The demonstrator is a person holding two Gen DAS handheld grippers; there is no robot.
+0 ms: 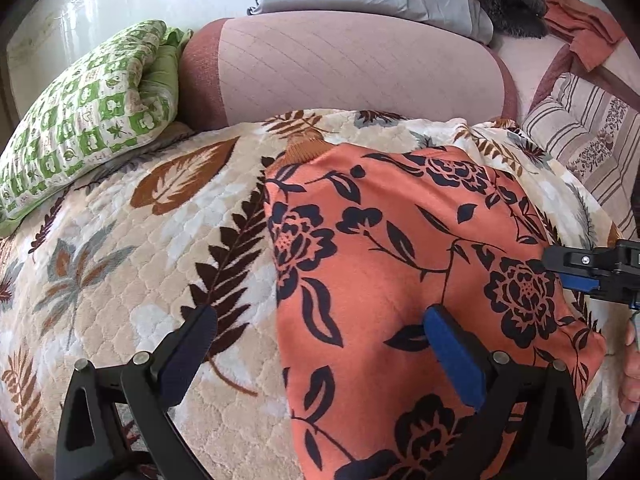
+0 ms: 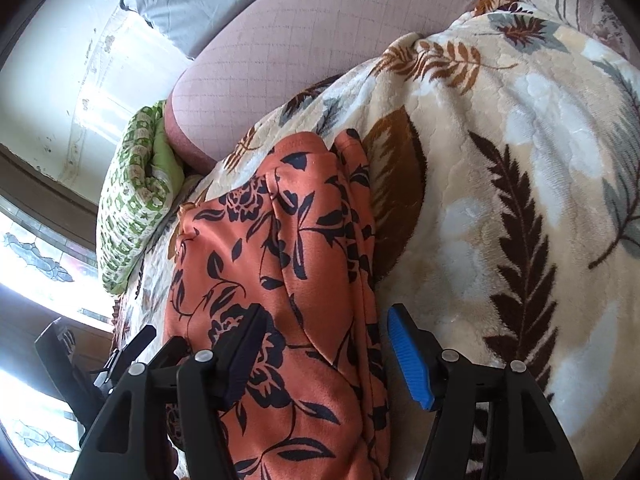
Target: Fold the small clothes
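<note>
One orange garment with a dark navy flower-and-leaf print lay folded on the cream leaf-patterned blanket over the bed. Both tools, the left tool and right tool, stood released above it, gripping nothing.

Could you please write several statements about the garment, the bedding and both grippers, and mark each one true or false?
1. The orange floral garment lies on a leaf-patterned blanket. True.
2. The left gripper is clamped on the garment. False: its jaws stand open, pressing on nothing.
3. A green and white checked pillow lies at the blanket's edge. True.
4. The right gripper is shut on a sock. False: its jaws are open over the garment's edge; no sock shows.
5. The garment is plain blue. False: it is orange with dark flowers.
</note>
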